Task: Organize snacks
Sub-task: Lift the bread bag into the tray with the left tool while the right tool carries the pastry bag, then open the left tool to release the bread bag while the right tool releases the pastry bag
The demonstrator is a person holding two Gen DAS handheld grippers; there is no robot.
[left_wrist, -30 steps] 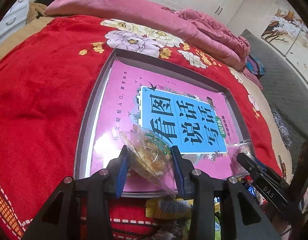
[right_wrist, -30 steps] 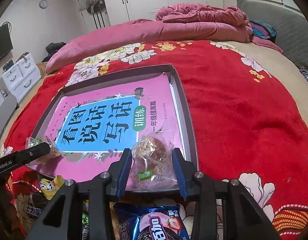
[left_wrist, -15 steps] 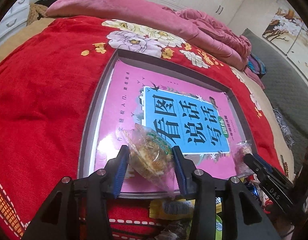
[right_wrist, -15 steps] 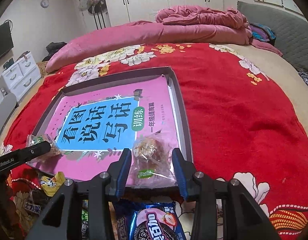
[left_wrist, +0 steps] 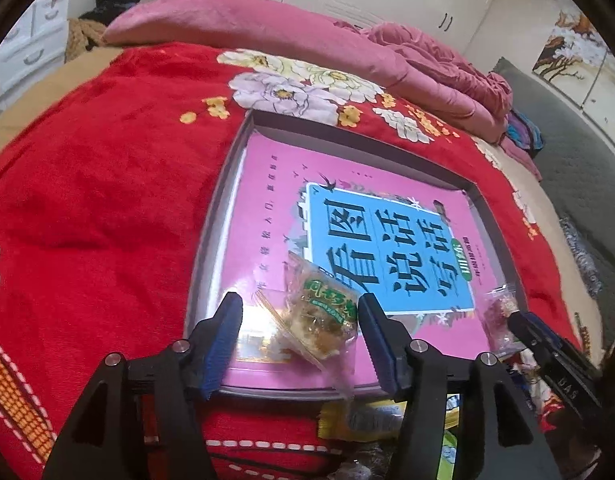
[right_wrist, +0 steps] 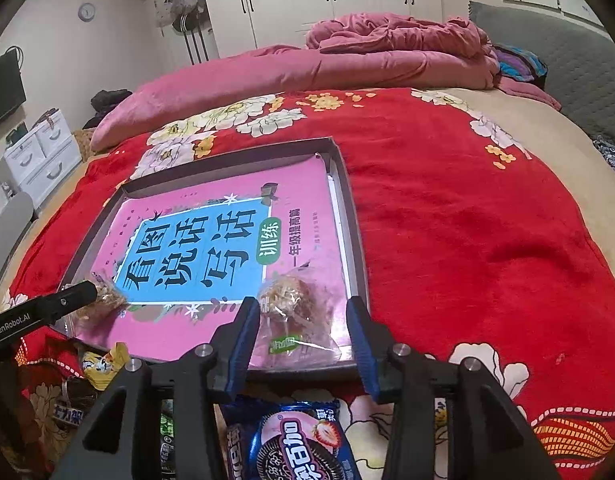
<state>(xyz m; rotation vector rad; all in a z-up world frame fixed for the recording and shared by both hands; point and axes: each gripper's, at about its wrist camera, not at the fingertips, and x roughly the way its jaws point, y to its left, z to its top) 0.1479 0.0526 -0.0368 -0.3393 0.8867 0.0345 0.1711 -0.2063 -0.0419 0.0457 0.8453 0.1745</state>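
Releasing marks this step: left gripper (left_wrist: 299, 332) jaws are opening wide around the pastry packet (left_wrist: 321, 318) lying low-centre on the tray (left_wrist: 211, 264), right gripper (right_wrist: 303, 332) jaws are opening off its pastry (right_wrist: 297, 312); next, retract to the snack pile (right_wrist: 291, 444).

Even indoor light, strong fisheye bending, dark vignette corners, glare on glossy book cover (left_wrist: 267, 332).

My two wrist cameras look forward and down past their own fingers, close over the near edge of the tray (left_wrist: 211, 264) (right_wrist: 357, 240); both views share its pink book (left_wrist: 275, 216) (right_wrist: 307, 184).
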